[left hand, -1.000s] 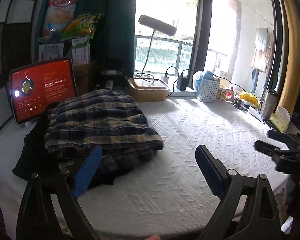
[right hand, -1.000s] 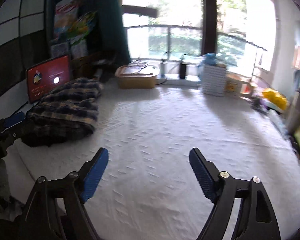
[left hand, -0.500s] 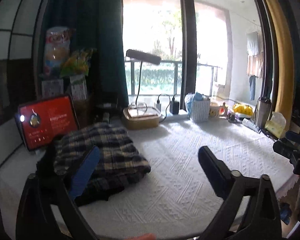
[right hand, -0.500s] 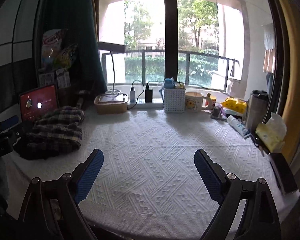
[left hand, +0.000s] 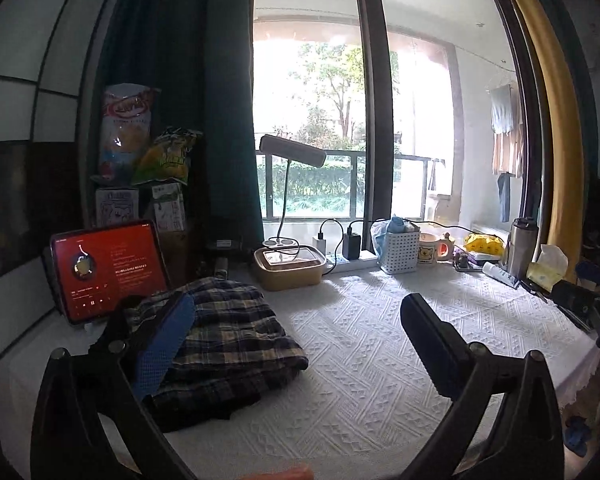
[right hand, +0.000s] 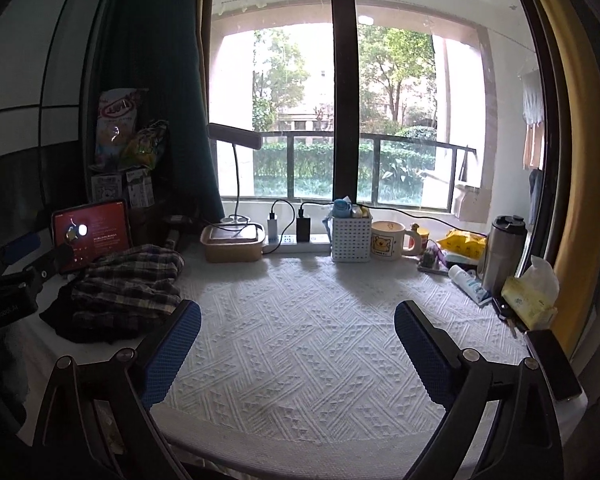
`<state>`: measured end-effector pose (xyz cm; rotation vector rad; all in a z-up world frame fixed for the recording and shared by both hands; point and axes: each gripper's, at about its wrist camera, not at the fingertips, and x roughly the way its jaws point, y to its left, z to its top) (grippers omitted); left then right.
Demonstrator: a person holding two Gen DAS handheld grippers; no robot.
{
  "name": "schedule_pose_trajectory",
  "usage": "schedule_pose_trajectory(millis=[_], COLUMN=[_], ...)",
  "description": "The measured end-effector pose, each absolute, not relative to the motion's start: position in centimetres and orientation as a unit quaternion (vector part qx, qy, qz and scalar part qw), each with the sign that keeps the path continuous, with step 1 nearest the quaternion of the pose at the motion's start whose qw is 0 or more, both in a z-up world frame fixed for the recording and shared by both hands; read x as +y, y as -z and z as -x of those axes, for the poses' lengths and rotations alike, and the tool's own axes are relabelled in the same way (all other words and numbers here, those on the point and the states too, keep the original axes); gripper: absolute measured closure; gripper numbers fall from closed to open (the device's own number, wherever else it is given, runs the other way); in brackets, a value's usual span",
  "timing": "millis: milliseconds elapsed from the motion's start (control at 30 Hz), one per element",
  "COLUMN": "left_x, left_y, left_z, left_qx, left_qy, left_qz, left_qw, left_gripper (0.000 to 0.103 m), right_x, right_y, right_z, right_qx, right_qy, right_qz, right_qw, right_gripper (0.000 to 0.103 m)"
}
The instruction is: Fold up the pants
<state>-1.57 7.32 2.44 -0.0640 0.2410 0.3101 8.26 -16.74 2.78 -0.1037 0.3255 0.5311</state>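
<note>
Folded plaid pants lie in a stack on dark clothing at the left of the white textured cloth; they also show in the right wrist view. My left gripper is open and empty, raised above the table's front edge, its left finger in front of the pants. My right gripper is open and empty, held above the front middle of the cloth, apart from the pants. The left gripper's body shows at the left edge of the right wrist view.
A red-screened tablet stands behind the pants. Along the window sill are a lunch box, desk lamp, power strip, white basket, mug, steel flask and tissue pack. A phone lies at the right edge.
Both grippers have pulled back and tilted up from the table, so more of the window shows. The pants stay in place. Both stay open.
</note>
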Motion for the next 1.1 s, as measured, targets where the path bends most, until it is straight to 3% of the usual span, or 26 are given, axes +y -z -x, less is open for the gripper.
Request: schedule_pose_trajectory(millis=[1100], left_x=[8.4], left_y=[-0.8], left_z=[1.1], left_qx=[0.14], left_qy=[-0.147], left_qz=[0.044], left_qw=[0.978], left_gripper=[0.001], right_x=[-14.9], right_y=[-0.9], right_z=[-9.4], right_qx=[0.19], right_qy=[-0.266], right_qz=[0.057], right_qw=[0.943], right_gripper=[0.004])
